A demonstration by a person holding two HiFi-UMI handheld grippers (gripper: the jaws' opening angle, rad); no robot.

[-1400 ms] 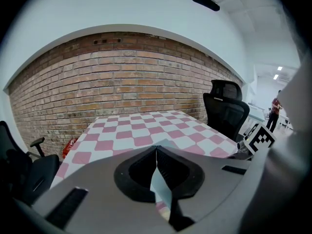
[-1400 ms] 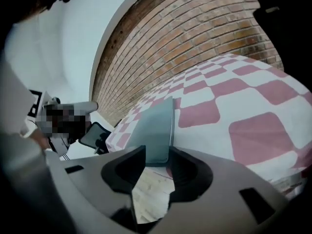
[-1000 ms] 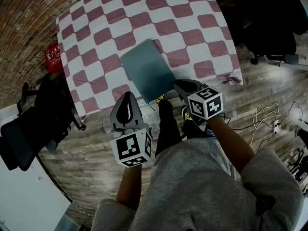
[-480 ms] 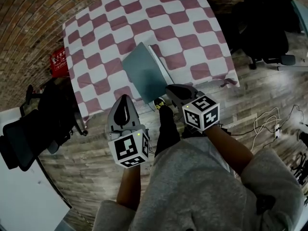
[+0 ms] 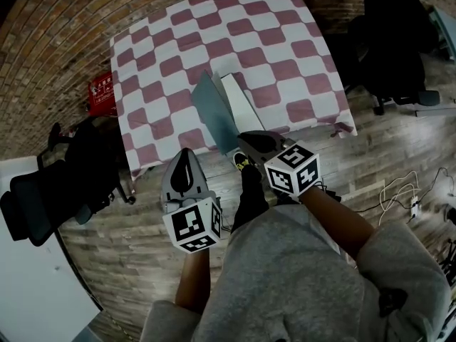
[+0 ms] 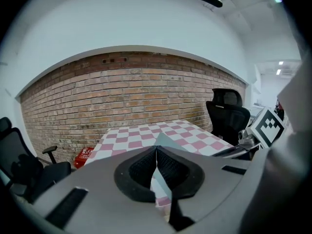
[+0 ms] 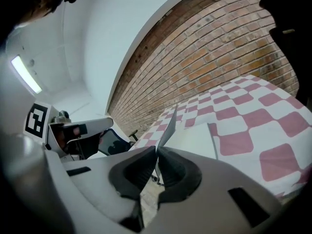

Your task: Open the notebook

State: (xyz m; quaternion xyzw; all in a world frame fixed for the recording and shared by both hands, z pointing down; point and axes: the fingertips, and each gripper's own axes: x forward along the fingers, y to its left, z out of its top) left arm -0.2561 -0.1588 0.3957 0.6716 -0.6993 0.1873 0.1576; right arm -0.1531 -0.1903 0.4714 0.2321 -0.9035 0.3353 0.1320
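The notebook [image 5: 231,102] lies near the front edge of the checked table [image 5: 160,48], with its grey cover [image 5: 212,112] raised at a steep tilt off the white page [image 5: 248,112] under it. My right gripper [image 5: 247,142] pinches the near edge of that cover, jaws pressed tight on it. My left gripper [image 5: 184,161] hangs over the floor just in front of the table, to the left of the notebook, its jaws together with nothing between them.
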